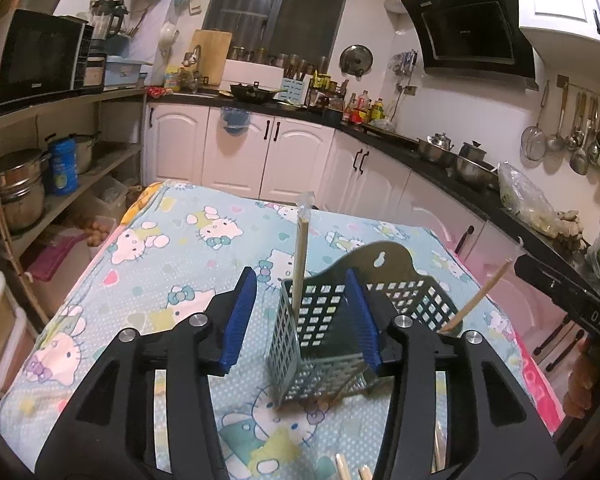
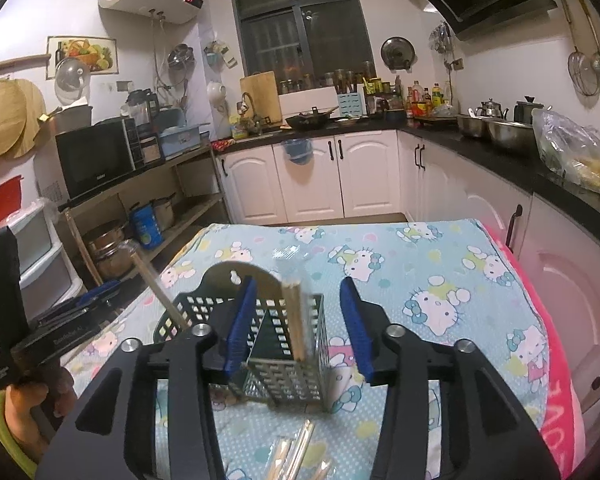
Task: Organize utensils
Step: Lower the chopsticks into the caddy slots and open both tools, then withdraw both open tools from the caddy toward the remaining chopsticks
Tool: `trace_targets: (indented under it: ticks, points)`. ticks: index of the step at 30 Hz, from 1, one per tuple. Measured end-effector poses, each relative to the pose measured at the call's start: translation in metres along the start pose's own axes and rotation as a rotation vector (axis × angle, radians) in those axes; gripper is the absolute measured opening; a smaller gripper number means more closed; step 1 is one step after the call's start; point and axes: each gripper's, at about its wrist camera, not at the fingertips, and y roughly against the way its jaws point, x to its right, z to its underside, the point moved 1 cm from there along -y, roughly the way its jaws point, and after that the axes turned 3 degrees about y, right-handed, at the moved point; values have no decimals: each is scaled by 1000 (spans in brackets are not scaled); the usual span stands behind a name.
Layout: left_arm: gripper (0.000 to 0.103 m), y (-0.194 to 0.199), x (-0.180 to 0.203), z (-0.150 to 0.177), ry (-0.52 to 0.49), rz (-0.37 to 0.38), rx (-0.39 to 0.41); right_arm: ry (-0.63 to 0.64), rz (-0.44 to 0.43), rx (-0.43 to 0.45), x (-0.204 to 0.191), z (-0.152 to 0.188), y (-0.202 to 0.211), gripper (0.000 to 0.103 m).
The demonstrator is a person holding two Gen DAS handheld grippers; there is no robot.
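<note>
- Left wrist view: left gripper (image 1: 300, 314) is released, pads clear of the upright chopsticks (image 1: 300, 260) standing in the utensil basket (image 1: 320, 336) on the patterned cloth (image 1: 160, 248)
- Right wrist view: right gripper (image 2: 298, 322) is released around its blurred chopsticks (image 2: 294, 320), seemingly dropping into the right compartment; next, fetch the wrapped pairs (image 2: 296, 452) lying near

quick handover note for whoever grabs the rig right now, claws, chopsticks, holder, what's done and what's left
Left claw: open, nothing held, up against the holder.
Right claw: open, nothing held, the upright pair between its pads but free.
Utensil holder: upright on the cartoon-cat tablecloth.
Done: one wrapped chopstick pair stands in one compartment, a second pair leans in the other.
Left: more wrapped chopsticks lie on the cloth in front of the holder; they likely go in next.
</note>
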Motion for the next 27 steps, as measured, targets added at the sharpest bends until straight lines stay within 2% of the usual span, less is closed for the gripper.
trace_targets:
  ticks: [1, 7, 9, 11, 14, 27]
  points:
    - [43, 2, 0, 1, 1, 1, 0, 4, 1, -1, -1, 2, 3, 51]
    - [62, 21, 0, 10, 16, 17, 8, 33, 13, 5, -6, 15, 20, 57]
    - [70, 27, -1, 13, 25, 21, 10, 38, 12, 5, -7, 18, 24, 58]
    - [83, 34, 1, 15, 25, 12, 17, 42, 12, 3, -6, 23, 30, 59]
    - [90, 44, 1, 20, 28, 8, 27, 48, 9, -2, -7, 28, 36, 61]
    - [91, 64, -17, 45, 79, -17, -14, 57, -9, -53, -13, 57, 46, 61]
